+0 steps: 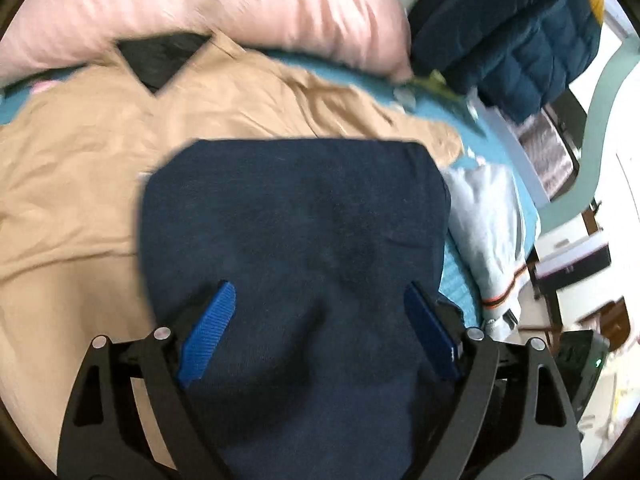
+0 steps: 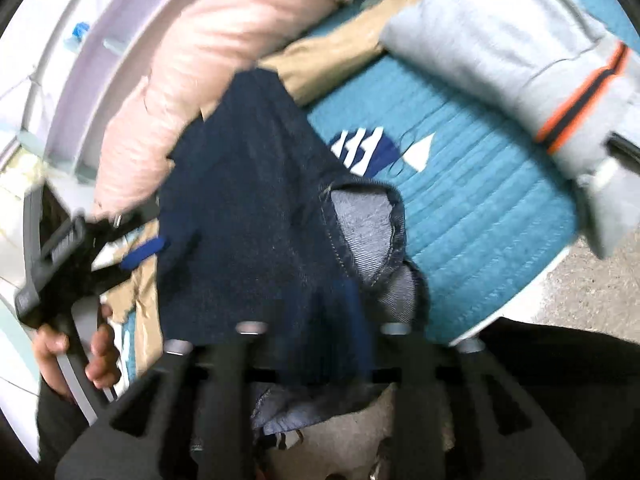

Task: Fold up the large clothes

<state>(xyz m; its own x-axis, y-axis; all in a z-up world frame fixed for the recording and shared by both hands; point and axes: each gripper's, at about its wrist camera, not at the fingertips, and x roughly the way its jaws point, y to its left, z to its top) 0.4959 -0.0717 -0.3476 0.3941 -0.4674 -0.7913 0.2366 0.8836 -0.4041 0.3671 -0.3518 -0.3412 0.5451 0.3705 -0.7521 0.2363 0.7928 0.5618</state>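
Dark navy jeans (image 1: 292,240), folded, laid flat atop tan garment (image 1: 80,168) beside pink pillow (image 1: 200,4), ready for next fold; left gripper (image 1: 318,330) above jeans, jaws wide apart, empty; right gripper (image 2: 320,344) blurred, jaw state indeterminable.

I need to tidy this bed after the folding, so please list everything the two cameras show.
jeans: one, dark navy, folded, on the tan garment
tan garment: one, beige, spread on the bed
pink padded item: one, pale pink, behind the tan garment
dark blue quilted jacket: one, far right in left view
grey garment: one, light grey with orange-navy stripe, folded, bed edge
bedspread: one, teal, quilted
left gripper: open, over the jeans
right gripper: blurred, at the jeans' waistband
hand: one, holding the left gripper's handle
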